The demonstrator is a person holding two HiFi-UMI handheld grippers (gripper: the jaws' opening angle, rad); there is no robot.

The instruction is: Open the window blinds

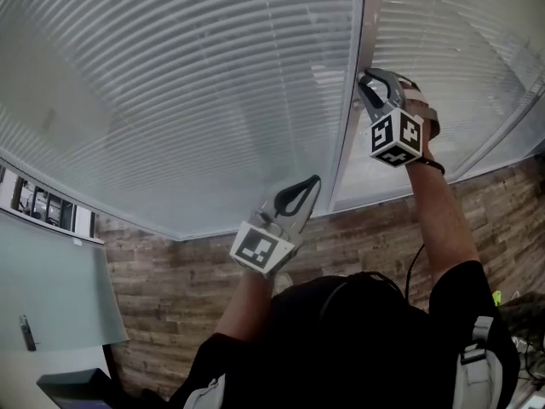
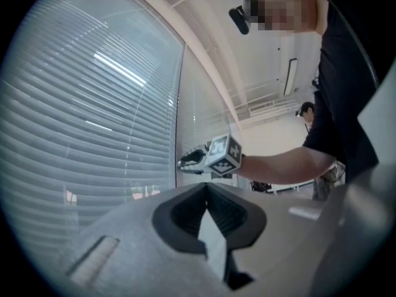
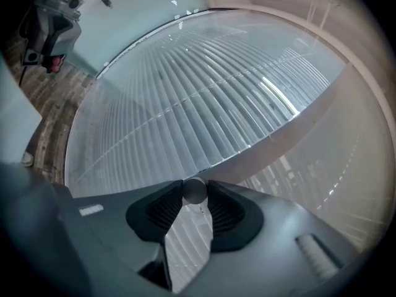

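Observation:
Closed white slatted blinds [image 1: 170, 83] sit behind glass on both sides of a pale upright frame post [image 1: 347, 135]. My right gripper [image 1: 368, 82] is up at this post. In the right gripper view its jaws are shut on a small round grey knob [image 3: 194, 190], with the blinds [image 3: 204, 104] spread out behind. My left gripper [image 1: 312, 184] hangs lower, close to the post's foot, its jaws together with nothing between them. The left gripper view looks along the blinds [image 2: 80, 104] to the right gripper [image 2: 185, 159] and its marker cube [image 2: 224, 154].
Wood-pattern flooring [image 1: 170, 288] runs below the window. A frosted glass panel [image 1: 51, 288] stands at the lower left. Cables and gear lie at the far right [image 1: 519, 313]. Another person [image 2: 306, 111] stands in the room behind.

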